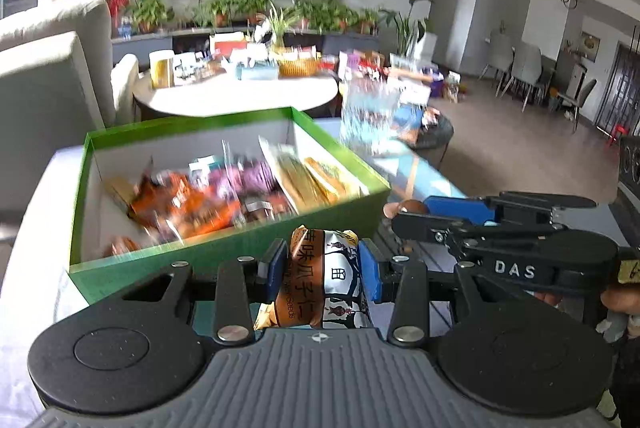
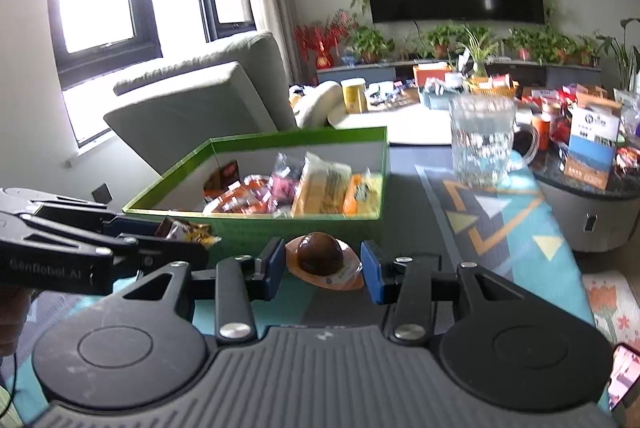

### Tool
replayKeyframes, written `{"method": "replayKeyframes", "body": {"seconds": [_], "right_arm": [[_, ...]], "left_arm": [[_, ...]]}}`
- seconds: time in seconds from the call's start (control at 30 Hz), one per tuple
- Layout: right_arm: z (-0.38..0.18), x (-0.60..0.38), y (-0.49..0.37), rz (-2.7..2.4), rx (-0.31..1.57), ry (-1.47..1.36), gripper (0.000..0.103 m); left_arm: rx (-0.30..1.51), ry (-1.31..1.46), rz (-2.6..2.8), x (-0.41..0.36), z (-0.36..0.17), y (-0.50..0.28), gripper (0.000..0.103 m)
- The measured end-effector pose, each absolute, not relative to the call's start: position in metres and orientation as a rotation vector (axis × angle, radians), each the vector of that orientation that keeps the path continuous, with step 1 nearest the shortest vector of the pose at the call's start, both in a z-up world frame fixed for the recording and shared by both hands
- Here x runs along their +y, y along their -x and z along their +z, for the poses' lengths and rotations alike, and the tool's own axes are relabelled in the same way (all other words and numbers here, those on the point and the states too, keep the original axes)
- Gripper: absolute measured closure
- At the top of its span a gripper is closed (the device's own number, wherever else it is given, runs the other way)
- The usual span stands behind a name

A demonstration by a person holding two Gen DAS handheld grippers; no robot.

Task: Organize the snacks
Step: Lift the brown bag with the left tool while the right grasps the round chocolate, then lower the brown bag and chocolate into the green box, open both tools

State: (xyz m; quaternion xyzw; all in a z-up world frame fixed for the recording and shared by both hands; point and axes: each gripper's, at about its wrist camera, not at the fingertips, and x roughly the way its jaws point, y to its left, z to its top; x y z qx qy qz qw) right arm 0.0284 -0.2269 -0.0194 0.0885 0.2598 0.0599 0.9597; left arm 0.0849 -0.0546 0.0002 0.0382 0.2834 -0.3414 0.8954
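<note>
Seed packet (image 1: 320, 280) silver-brown (printed "Seeds"), pinched upright in left claw (image 1: 322, 268).

The packets in the green box (image 1: 224, 236) smeared into orange and purple streaks in the left wrist view, their print unreadable, and the glass jug (image 1: 370, 116) past the box's far right corner was blurred too. The seed packet's (image 1: 324, 276) lower end was hidden behind the gripper body. The phone (image 2: 624, 376) was cut off by the right wrist picture's right edge.
</note>
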Motion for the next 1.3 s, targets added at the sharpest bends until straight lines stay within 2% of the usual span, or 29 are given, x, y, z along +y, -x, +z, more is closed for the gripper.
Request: {"method": "replayKeyframes", "body": {"seconds": [0.37, 0.8, 1.3], "right_arm": [[0.006, -0.212, -0.065, 0.186, 0.431, -0.153, 0.067], [-0.007, -0.201, -0.112, 0.206, 0.481, -0.168, 0.067], [-0.019, -0.197, -0.131, 0.201, 0.528, -0.202, 0.067]], "left_arm": [[0.54, -0.067, -0.581, -0.045, 0.018, -0.128, 0.066], [0.595, -0.032, -0.501, -0.033, -0.002, -0.179, 0.066], [0.639, -0.024, -0.464, -0.029, -0.021, -0.196, 0.066]]}}
